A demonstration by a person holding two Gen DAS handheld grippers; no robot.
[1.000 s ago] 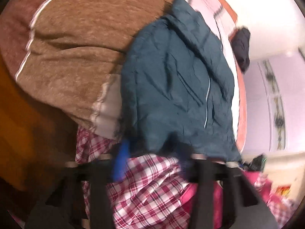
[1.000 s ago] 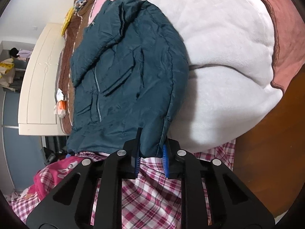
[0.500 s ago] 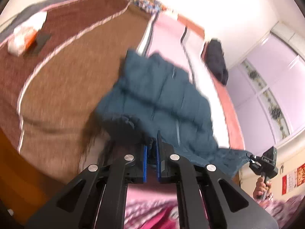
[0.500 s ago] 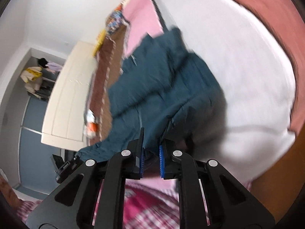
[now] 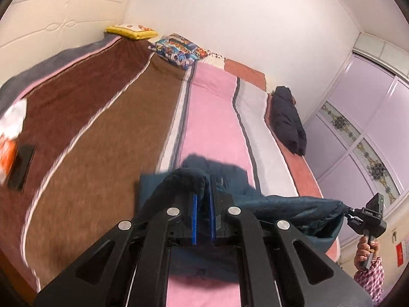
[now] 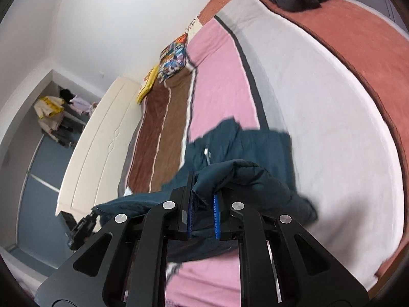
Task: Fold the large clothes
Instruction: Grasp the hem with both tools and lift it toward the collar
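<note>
A teal padded jacket [image 5: 286,204] hangs lifted above the striped bed, stretched between my two grippers. My left gripper [image 5: 203,197] is shut on one bottom corner of the jacket, with cloth bunched between its blue pads. My right gripper [image 6: 203,199] is shut on the other corner of the jacket [image 6: 245,153]. The rest of the jacket droops forward over the pink stripe. The right gripper also shows at the right edge of the left wrist view [image 5: 368,217], and the left gripper shows low on the left of the right wrist view [image 6: 81,227].
The bed [image 5: 217,107] has brown, pink, white and rust stripes. A dark folded jacket [image 5: 287,117] lies near its far right edge. Two pillows [image 5: 176,48] lie at the head. A black phone [image 5: 21,163] and a white packet lie on the brown stripe. A cream headboard [image 6: 97,140] stands behind.
Both grippers have lifted the jacket's bottom edge up and swung it forward over the bed. The left gripper, open a second ago, has shut on the cloth.
</note>
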